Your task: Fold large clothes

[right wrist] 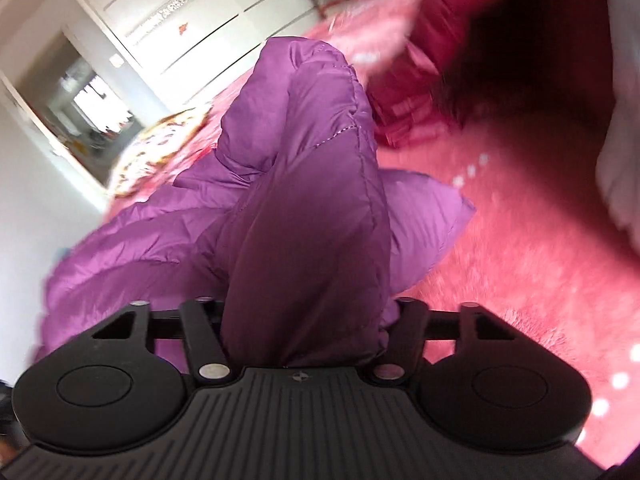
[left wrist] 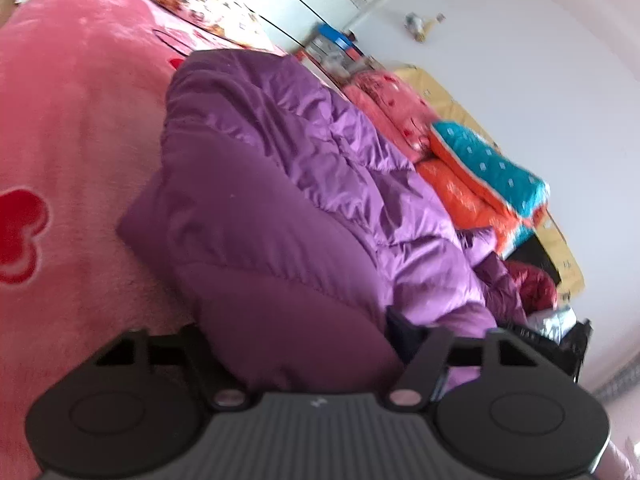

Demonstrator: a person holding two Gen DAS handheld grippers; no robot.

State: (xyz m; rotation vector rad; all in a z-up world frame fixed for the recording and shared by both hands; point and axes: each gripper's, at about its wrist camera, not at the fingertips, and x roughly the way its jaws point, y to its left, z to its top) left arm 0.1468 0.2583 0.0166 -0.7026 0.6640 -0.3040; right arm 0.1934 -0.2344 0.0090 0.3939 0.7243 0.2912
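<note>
A large purple puffer jacket (left wrist: 280,200) lies bunched on a pink plush bed cover (left wrist: 72,120). My left gripper (left wrist: 304,344) is shut on a thick fold of the jacket, which fills the space between its jaws and hides the fingertips. In the right wrist view the same purple jacket (right wrist: 304,208) rises in a tall fold straight out of my right gripper (right wrist: 308,332), which is shut on it. The rest of the jacket spreads to the left over the pink bed cover (right wrist: 500,260). Both views are tilted and blurred.
Folded orange and teal quilts (left wrist: 480,176) and a pink quilt (left wrist: 392,108) are stacked beyond the jacket by the white wall. A dark red garment (left wrist: 532,284) lies near them. A patterned pillow (right wrist: 160,148), white wardrobe doors (right wrist: 180,12) and a doorway (right wrist: 84,96) show at left.
</note>
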